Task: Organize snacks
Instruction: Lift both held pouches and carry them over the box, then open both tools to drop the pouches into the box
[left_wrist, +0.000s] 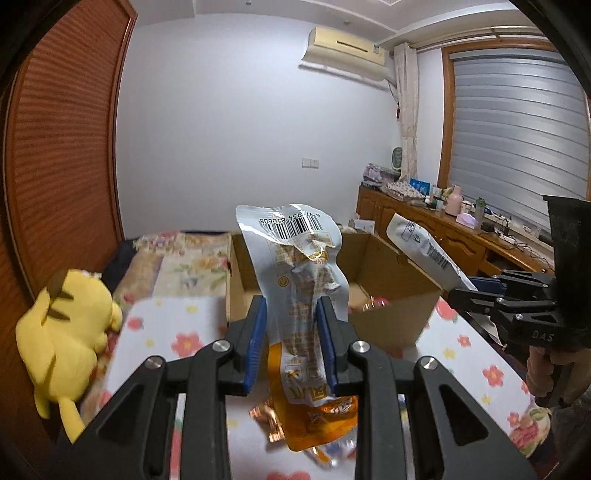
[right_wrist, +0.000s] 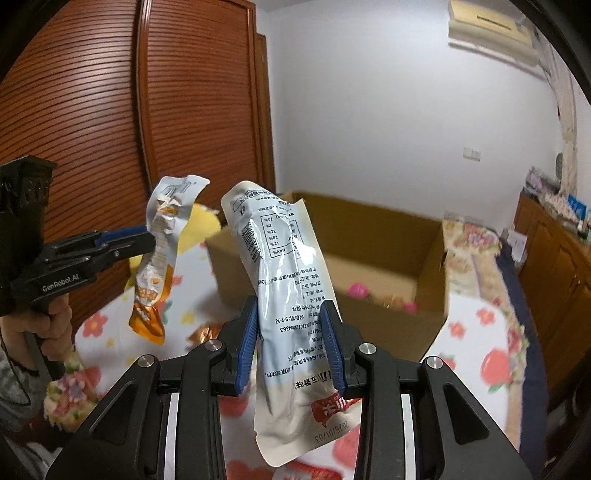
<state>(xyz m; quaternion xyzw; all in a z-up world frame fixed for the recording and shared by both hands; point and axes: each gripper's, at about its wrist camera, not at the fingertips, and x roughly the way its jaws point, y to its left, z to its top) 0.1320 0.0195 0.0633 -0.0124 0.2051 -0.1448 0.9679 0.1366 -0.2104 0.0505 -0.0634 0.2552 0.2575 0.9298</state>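
Each gripper is built of matte black plastic linkages with triangular cut-outs, joined by round silver screw heads, 4 showing per gripper. The left gripper (left_wrist: 291, 339) carries 2 ribbed blue pads (left_wrist: 256, 343) on its fingers, as does the right gripper (right_wrist: 291, 347). At the left of the right wrist frame, white "GenRobot.AI" lettering marks the left gripper's side, above a hand (right_wrist: 51, 328) with a grey knit sleeve (right_wrist: 14, 380). At the right of the left wrist frame, faint "DAS" lettering marks the right gripper's body.
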